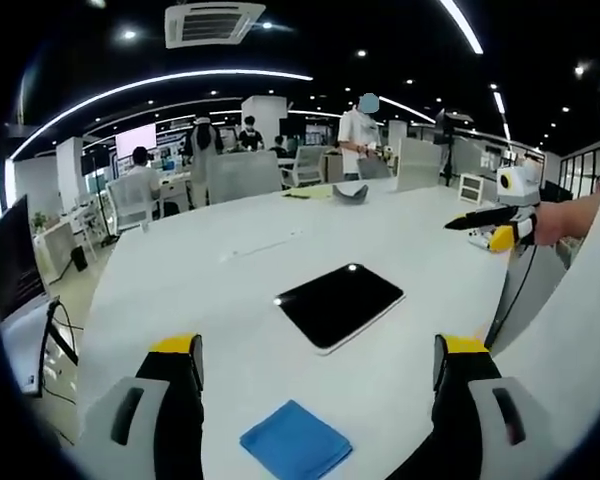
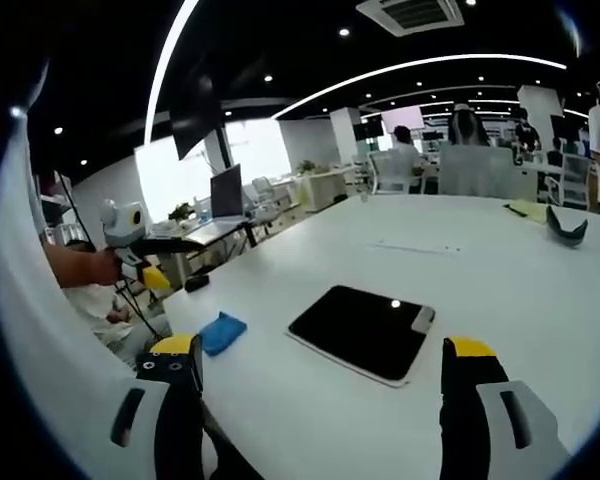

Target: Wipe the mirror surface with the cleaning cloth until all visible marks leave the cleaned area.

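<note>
Nearest the left gripper view's lens, the left gripper (image 1: 318, 365) holds its yellow-tipped jaws wide apart with nothing between them. Just ahead, at 6 o'clock in that view, the blue cleaning cloth (image 1: 295, 441) lies folded flat on the white table (image 1: 200, 265). Beyond the cloth, toward 12 o'clock, the dark mirror (image 1: 340, 304) lies flat on the table, apart from the cloth. At 3 o'clock the right gripper (image 1: 485, 222) hangs in the air past the table edge, gripped by a hand (image 1: 560, 220).

In the right gripper view, the right gripper (image 2: 320, 365) also stands wide open and empty. The mirror (image 2: 362, 330) lies between the jaws at 12 o'clock; the cleaning cloth (image 2: 220, 332) rests at 10 o'clock near the table edge. Several people (image 1: 360, 135) occupy desks in the background.
</note>
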Demonstrator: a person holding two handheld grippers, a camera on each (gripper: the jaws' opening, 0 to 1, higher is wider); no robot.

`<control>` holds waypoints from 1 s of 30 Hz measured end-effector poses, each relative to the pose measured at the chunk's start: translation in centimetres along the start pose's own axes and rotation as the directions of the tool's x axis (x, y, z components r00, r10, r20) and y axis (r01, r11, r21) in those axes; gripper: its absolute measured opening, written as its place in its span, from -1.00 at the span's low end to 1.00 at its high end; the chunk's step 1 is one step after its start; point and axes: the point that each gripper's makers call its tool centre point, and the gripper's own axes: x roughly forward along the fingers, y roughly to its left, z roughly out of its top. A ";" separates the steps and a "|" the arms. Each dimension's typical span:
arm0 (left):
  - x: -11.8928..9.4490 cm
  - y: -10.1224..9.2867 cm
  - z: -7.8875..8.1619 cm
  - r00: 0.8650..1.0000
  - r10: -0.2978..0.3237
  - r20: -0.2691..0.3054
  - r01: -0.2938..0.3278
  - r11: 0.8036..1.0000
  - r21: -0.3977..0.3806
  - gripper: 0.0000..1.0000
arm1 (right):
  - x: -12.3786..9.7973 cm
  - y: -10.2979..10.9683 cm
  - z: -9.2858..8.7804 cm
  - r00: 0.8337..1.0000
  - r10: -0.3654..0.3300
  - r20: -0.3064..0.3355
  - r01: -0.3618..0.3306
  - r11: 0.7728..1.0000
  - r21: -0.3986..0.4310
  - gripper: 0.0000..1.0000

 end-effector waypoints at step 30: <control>1.6 2.1 -7.2 0.990 0.049 -0.131 -0.053 0.998 -0.027 0.41 | 0.4 0.5 0.0 0.999 -0.016 -0.036 0.016 1.000 0.005 0.97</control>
